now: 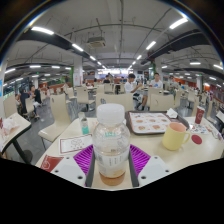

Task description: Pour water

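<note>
A clear plastic bottle (111, 142) with a white cap stands upright between my fingers, a little pale liquid at its bottom. My gripper (111, 160) is shut on the bottle, both purple pads (84, 158) pressing its sides. Beyond the fingers to the right, a yellow-green cup (175, 135) stands on the pale table (70, 158), apart from the bottle.
A tray with dishes (150, 122) lies behind the cup. A small red item (199, 115) stands at the far right, a paper card (75, 144) and a small bottle (85, 126) to the left. Canteen tables, chairs and seated people fill the hall behind.
</note>
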### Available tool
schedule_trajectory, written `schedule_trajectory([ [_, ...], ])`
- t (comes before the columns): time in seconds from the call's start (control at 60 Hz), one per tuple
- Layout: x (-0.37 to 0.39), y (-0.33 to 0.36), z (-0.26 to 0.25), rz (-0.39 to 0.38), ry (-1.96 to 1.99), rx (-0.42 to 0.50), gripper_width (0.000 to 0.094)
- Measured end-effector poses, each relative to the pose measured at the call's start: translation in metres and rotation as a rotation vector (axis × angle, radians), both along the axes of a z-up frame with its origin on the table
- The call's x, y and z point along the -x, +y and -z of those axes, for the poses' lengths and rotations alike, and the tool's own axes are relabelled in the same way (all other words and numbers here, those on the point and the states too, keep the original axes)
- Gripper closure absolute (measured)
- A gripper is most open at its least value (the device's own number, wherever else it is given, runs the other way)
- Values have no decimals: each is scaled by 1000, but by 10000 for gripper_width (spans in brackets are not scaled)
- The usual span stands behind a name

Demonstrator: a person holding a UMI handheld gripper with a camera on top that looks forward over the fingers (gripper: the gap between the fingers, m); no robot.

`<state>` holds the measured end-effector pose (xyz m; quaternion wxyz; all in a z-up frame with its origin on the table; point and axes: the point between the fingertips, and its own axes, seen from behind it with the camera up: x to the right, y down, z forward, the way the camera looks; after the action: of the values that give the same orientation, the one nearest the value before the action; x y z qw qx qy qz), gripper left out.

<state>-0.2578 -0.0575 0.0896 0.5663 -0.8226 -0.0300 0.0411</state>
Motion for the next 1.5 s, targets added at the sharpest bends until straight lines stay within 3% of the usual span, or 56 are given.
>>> schedule_trajectory([
  [0.15,-1,6,0,-5,-9,15,509],
  [0.35,-1,18,-48,-33,88,-1,513],
  [0.567,-23,61,-159,-19,677,-36,510],
  [0.717,-60,96,-188,27,1254,20,512],
  [0.917,-119,123,-166,120,1779,113,513],
  [1.217,-152,142,-89,273,2077,223,514],
  [1.4,-150,139,-86,263,2020,276,513],
  [1.5,-150,134,-103,199,1873,276,513],
])
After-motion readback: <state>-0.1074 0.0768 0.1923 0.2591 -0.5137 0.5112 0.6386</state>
